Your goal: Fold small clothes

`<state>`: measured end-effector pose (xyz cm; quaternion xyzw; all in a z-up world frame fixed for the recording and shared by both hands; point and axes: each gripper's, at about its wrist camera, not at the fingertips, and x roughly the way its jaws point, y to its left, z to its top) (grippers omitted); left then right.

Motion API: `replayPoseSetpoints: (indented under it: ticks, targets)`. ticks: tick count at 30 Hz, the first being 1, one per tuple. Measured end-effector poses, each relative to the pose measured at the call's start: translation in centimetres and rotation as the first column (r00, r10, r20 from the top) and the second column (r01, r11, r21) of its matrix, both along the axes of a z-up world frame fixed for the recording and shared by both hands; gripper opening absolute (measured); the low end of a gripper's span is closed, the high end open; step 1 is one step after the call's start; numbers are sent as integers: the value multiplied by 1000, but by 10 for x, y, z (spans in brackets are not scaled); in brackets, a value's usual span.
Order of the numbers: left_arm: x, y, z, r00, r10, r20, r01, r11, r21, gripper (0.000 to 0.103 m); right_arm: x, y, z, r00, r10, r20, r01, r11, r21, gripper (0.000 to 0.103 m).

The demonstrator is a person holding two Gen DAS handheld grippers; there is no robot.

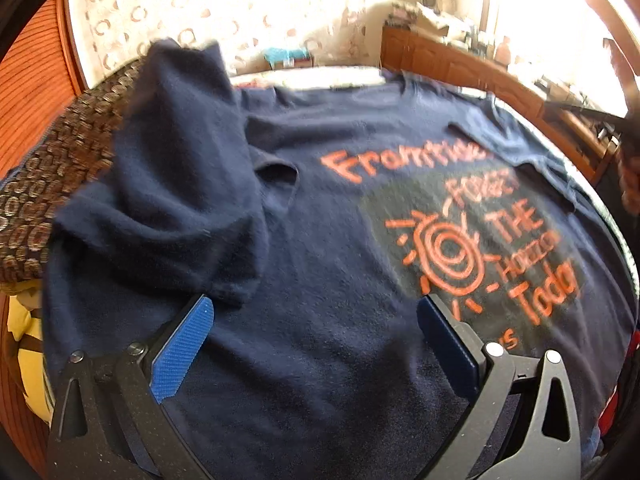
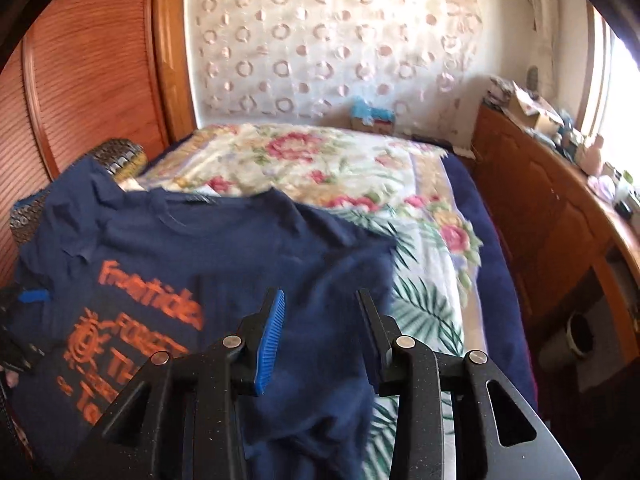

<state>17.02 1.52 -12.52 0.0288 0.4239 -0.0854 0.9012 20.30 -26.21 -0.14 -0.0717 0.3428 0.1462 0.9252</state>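
A navy T-shirt (image 1: pixel 320 240) with orange print lies spread on the bed. Its left sleeve (image 1: pixel 172 184) is bunched up and folded inward over the body. My left gripper (image 1: pixel 316 308) is open and empty, hovering just above the shirt's lower middle. In the right wrist view the same T-shirt (image 2: pixel 240 240) lies to the left, its right sleeve (image 2: pixel 352 264) spread toward the bedspread. My right gripper (image 2: pixel 320 300) is open and empty above that right side. The left gripper's blue pad shows at the left edge of the right wrist view (image 2: pixel 34 296).
A floral bedspread (image 2: pixel 340 168) covers the bed. A patterned cushion (image 1: pixel 48 184) lies left of the shirt. A wooden wardrobe (image 2: pixel 88 72) stands left; a wooden cabinet (image 2: pixel 560 208) with clutter runs along the right.
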Motion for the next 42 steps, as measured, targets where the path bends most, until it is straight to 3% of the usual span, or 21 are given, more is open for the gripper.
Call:
replayPoseSetpoints:
  ticks: [6, 11, 18, 24, 37, 38, 39, 40, 42]
  targets:
    - [-14, 15, 38, 992, 23, 127, -19, 999, -38, 103, 33, -2, -15, 997, -37, -72, 36, 999, -10, 37]
    - [-5, 36, 69, 984, 12, 177, -3, 999, -50, 98, 50, -2, -18, 992, -52, -112, 49, 998, -30, 37]
    - [43, 63, 100, 985, 32, 167, -23, 998, -55, 67, 74, 8, -16, 993, -53, -101, 46, 997, -68, 37]
    - [93, 72, 109, 991, 49, 121, -45, 998, -34, 52, 93, 10, -27, 994, -37, -105, 32, 998, -51, 37]
    - [161, 75, 83, 998, 60, -13, -59, 996, 70, 51, 110, 7, -43, 996, -11, -92, 8, 1000, -28, 38]
    - [163, 76, 82, 998, 58, -17, -56, 996, 73, 47, 111, 5, -43, 995, -9, -97, 7, 1000, -19, 38]
    - [165, 76, 81, 999, 45, -22, -43, 997, 69, 20, 111, 3, -44, 995, -8, -102, 7, 1000, -8, 38]
    - [165, 76, 81, 999, 33, -21, -32, 998, 62, 7, 113, 2, -44, 994, -7, -105, 7, 1000, 2, 39]
    - [160, 78, 92, 999, 33, 22, -34, 998, 47, 3, 113, 0, -44, 994, -4, -105, 6, 1000, 12, 39]
